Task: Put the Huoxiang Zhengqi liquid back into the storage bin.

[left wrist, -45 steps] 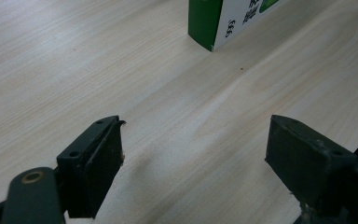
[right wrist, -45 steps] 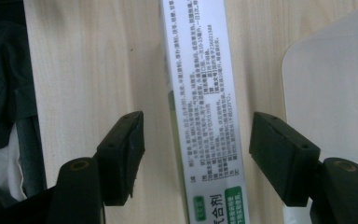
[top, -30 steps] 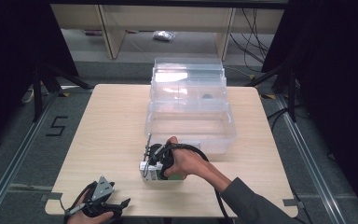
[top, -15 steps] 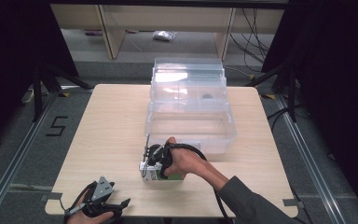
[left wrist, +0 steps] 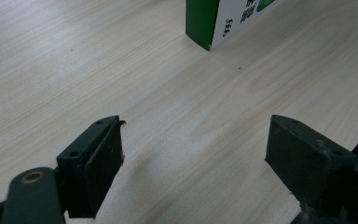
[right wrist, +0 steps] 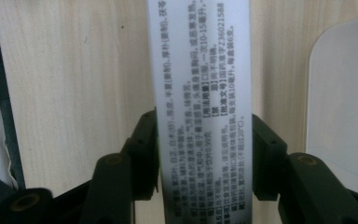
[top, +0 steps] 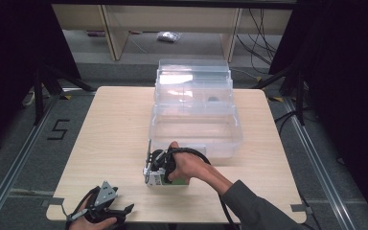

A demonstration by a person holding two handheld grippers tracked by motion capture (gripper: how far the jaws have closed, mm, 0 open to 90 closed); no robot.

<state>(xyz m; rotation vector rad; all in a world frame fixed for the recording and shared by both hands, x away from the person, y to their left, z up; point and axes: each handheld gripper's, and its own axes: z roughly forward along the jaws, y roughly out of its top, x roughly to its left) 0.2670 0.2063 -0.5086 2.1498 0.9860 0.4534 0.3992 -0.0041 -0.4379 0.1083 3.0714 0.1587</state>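
Observation:
A green and white carton (top: 168,181) stands on the wooden table (top: 110,129) near the front middle. My right gripper (top: 160,165) points straight down over it, and in the right gripper view its jaws press both long sides of the printed white carton (right wrist: 200,88). My left gripper (top: 124,211) rests open at the table's front left edge. In the left gripper view the carton's green corner (left wrist: 214,21) sits well ahead of its spread jaws (left wrist: 193,154), with bare table between them.
A clear plastic tiered box (top: 194,110) stands open just behind the carton, its trays stepped back toward the far edge. A small dark item (top: 212,99) lies in a middle tray. Shelving and cables fill the floor beyond the table.

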